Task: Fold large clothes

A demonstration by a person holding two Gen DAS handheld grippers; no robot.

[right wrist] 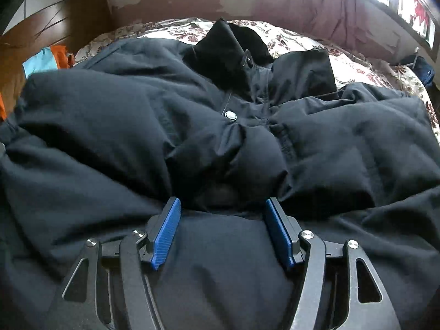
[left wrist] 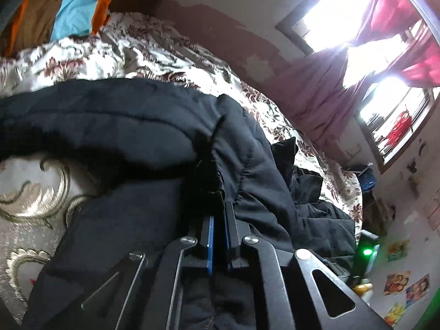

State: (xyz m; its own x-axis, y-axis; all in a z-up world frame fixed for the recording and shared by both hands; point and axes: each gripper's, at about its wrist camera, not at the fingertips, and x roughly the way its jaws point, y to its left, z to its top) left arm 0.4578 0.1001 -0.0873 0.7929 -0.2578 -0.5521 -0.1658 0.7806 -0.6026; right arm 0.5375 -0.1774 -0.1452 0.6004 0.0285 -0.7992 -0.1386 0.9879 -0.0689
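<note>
The black padded jacket [left wrist: 115, 121] lies spread over the bed [left wrist: 132, 44] with its floral cover, and serves as the landmark here. Left of the jacket, the left wrist view shows a blue and orange cloth [left wrist: 74, 8] near the wooden headboard; past the jacket's right side it alone shows the bright window [left wrist: 343, 16] with red curtains [left wrist: 412, 44] and stickers on the wall. The right wrist view instead looks down on the jacket's front: a metal snap [right wrist: 230, 116] near the middle, and the dark collar [right wrist: 228, 52] standing up at the far end.

The left gripper [left wrist: 218, 220] has its blue-padded fingers [left wrist: 210, 236] drawn narrow, nearly together, pinching a fold of the jacket's edge that rises up between them. The right gripper [right wrist: 222, 214] holds its fingers [right wrist: 165, 236] wide apart, tips pressed down into the fabric, with a puffed bulge of the jacket between them but not squeezed.

In the right wrist view the jacket's long axis runs away from the fingers, collar pointing towards the far wall, and the padded parts spread left and right.
</note>
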